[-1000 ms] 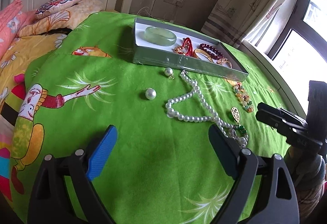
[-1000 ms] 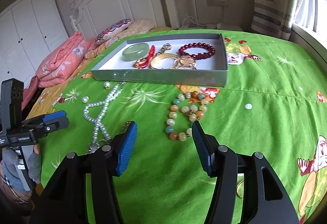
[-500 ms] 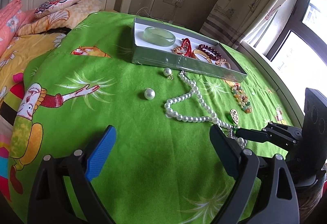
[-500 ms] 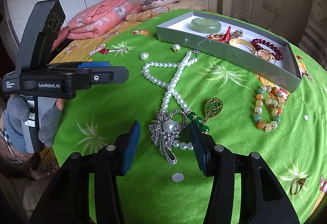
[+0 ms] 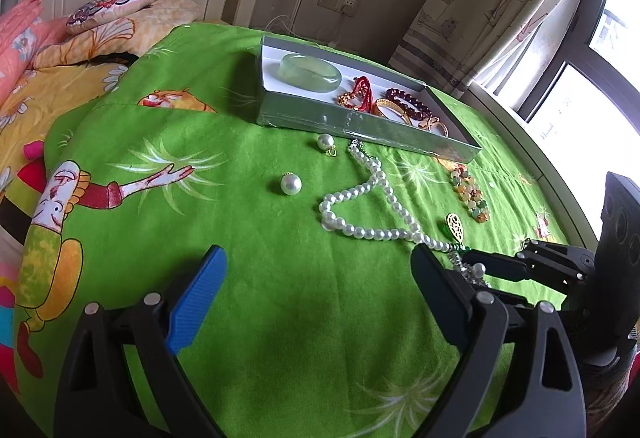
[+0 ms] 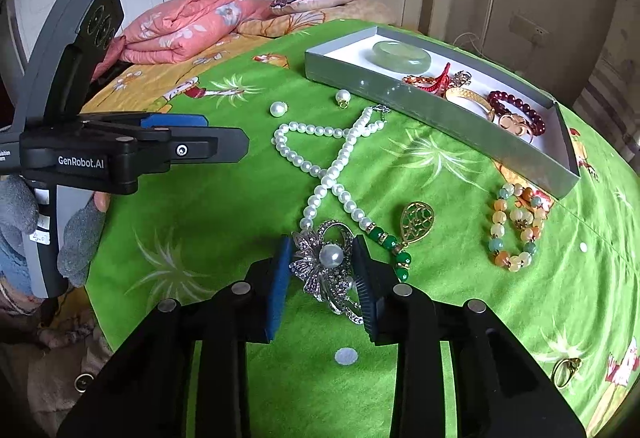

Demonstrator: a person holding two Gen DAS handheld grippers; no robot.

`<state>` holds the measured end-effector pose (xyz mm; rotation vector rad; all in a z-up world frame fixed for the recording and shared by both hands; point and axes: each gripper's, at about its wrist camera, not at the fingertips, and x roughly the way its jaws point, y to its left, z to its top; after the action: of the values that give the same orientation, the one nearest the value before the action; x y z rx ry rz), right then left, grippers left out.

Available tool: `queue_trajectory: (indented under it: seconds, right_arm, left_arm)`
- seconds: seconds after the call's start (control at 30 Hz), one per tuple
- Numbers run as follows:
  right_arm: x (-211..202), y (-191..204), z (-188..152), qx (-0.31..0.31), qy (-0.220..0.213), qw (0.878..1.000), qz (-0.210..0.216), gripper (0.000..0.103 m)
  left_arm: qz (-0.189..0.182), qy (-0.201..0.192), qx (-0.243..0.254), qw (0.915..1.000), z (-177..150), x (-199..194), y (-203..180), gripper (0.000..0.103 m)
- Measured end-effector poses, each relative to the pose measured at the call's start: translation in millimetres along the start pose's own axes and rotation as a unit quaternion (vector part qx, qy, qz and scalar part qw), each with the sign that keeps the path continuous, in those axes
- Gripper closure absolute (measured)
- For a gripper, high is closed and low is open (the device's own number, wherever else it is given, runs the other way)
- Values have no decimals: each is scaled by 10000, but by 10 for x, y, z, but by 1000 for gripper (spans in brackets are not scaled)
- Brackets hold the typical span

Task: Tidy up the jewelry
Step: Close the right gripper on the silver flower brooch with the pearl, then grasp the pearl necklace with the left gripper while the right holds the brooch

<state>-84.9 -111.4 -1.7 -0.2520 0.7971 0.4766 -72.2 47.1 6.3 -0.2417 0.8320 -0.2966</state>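
Observation:
A silver brooch with a pearl centre (image 6: 326,264) lies on the green bedspread. My right gripper (image 6: 322,258) straddles it, with the jaws close on both sides, partly closed; it also shows in the left wrist view (image 5: 476,266). A pearl necklace (image 6: 332,154) (image 5: 372,206) lies beyond, beside a gold-and-green pendant (image 6: 414,222). My left gripper (image 5: 316,278) is open and empty above bare cloth; it also shows in the right wrist view (image 6: 192,148). A grey jewelry box (image 5: 360,122) (image 6: 440,114) holds a jade bangle (image 5: 310,72), a red bead bracelet (image 6: 516,110) and gold pieces.
Two loose pearl earrings (image 5: 291,184) (image 5: 326,142) lie in front of the box. A multicoloured bead bracelet (image 6: 514,226) (image 5: 470,194) lies right of the pendant. A gold ring (image 6: 564,370) sits at the near right. Folded bedding and pillows (image 6: 188,26) lie at the far left.
My right gripper swung left from the bead bracelet to the brooch, moved down over it and narrowed its jaws around it. The left gripper has stayed almost still.

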Motion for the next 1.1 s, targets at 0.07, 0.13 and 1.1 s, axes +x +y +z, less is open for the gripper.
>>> queue_trajectory:
  seconds: [0.07, 0.13, 1.1]
  right_arm:
    - [-83, -43, -7, 100, -177, 9998, 71, 73]
    - [-161, -73, -1, 149, -339, 9993, 24, 73]
    - [-426, -994, -367, 1589, -716, 9819, -746, 73]
  left_arm:
    - [0, 6, -3, 10000, 0, 2, -3, 11]
    - [8, 11, 1, 10000, 3, 8, -10, 11]
    - [89, 482, 728, 9961, 506, 664, -728, 35]
